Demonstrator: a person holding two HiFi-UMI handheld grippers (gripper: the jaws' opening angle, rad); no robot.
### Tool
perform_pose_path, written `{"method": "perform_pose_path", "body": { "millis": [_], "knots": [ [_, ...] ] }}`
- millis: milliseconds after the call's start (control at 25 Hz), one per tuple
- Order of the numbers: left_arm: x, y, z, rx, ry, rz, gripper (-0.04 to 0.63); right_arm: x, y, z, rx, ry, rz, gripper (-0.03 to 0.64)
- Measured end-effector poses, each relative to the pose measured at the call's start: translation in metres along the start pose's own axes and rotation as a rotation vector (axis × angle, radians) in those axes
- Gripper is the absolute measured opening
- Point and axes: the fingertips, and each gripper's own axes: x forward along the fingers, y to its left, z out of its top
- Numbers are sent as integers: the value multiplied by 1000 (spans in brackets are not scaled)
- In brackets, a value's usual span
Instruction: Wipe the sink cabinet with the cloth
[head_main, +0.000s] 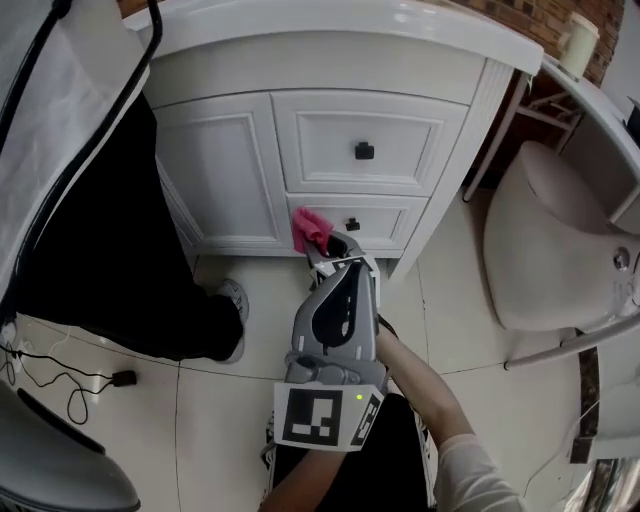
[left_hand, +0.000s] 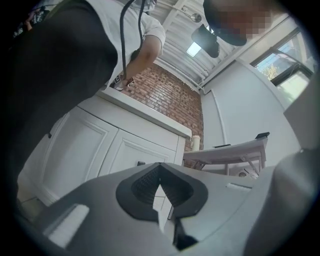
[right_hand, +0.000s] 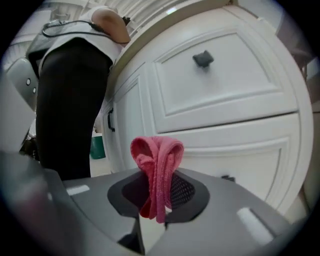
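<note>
Between the jaws, bunched pink cloth (right_hand: 157, 161)

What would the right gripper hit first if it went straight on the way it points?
Likely the lower drawer front, left of its knob. The pink cloth clamped in the right gripper sticks out ahead, so it would touch first. Remaining gap is hard to judge.

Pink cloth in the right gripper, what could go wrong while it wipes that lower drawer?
The cloth is bunched into a narrow fold in the right gripper, so the hard jaw tips might scrape the lower drawer. Its dark knob sits just beside the cloth and could snag it. A standing person's shoe is close on the left; a wide sweep might bump it.
</note>
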Motion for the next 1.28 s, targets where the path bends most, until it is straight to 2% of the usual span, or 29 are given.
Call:
{"method": "perform_pose_path", "body": {
  "millis": [120,280,520,880,1000,1120,1200,1280],
  "knots": [
    [-2,2,1,-14,1,-3,15,35,19,-19,-46,56,25,67],
    [1,13,1,-44,-7,5,15,49,-9,-27,-59,77,-44,67],
    [2,5,-9,-50,19,-13,15,14,-70,-26,19,42,-179,63],
    [2,-1,-12,-15,33,-11,15,-27,-101,-18,-1,10,-222,71],
    [3,-2,-12,-11,36,-15,15,-45,-129,-20,43,5,-301,69],
    [4,-5,-14,-8,41,-19,15,-65,-180,-36,117,28,-400,67],
    [5,-7,-16,-8,45,-23,15,-80,-207,-46,170,31,-435,71],
    [5,-8,-16,-6,45,-27,15,-94,-222,-54,163,43,-478,69]
  ]
}}
